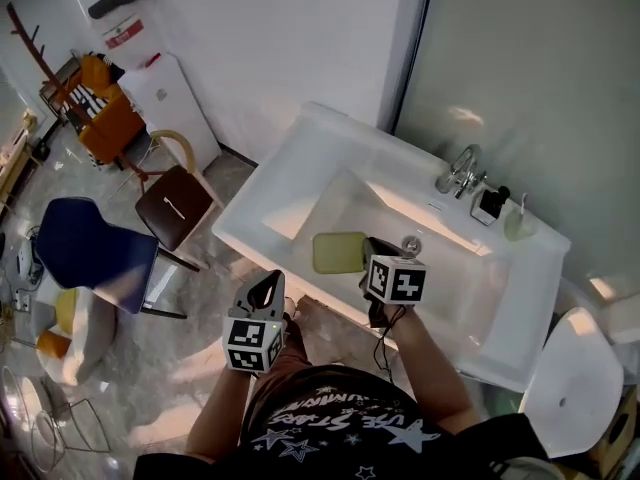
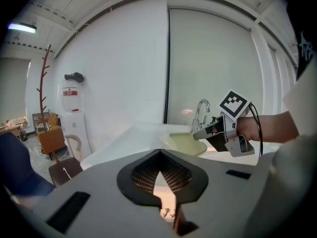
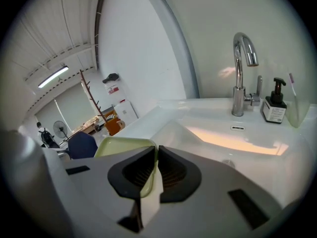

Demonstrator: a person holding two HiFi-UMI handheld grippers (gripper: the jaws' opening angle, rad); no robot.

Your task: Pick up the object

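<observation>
- Closest to the lens, the person's left gripper (image 1: 268, 286) hangs near the body, left of the basin, its jaws together with nothing between them.
- Beyond it, the right gripper (image 1: 369, 246) reaches over the near edge of the white ceramic sink (image 1: 300, 148). Its jaws are pinched almost fully together on the right rim of a pale green, shallow square plastic dish (image 1: 338, 252).
- The dish sits roughly level over the near-left part of the bowl. Whether it touches the sink wall cannot be told.
- At the far right, a chrome tap (image 1: 460, 170) and a soap bottle with a dark pump (image 1: 490, 204) stand well apart from the dish.
- By the look of it, the pick-up is under way. The hold is on one thin edge only, so a firm, steady pinch and a slow, level rise would guard against the dish tipping or slipping free.
</observation>
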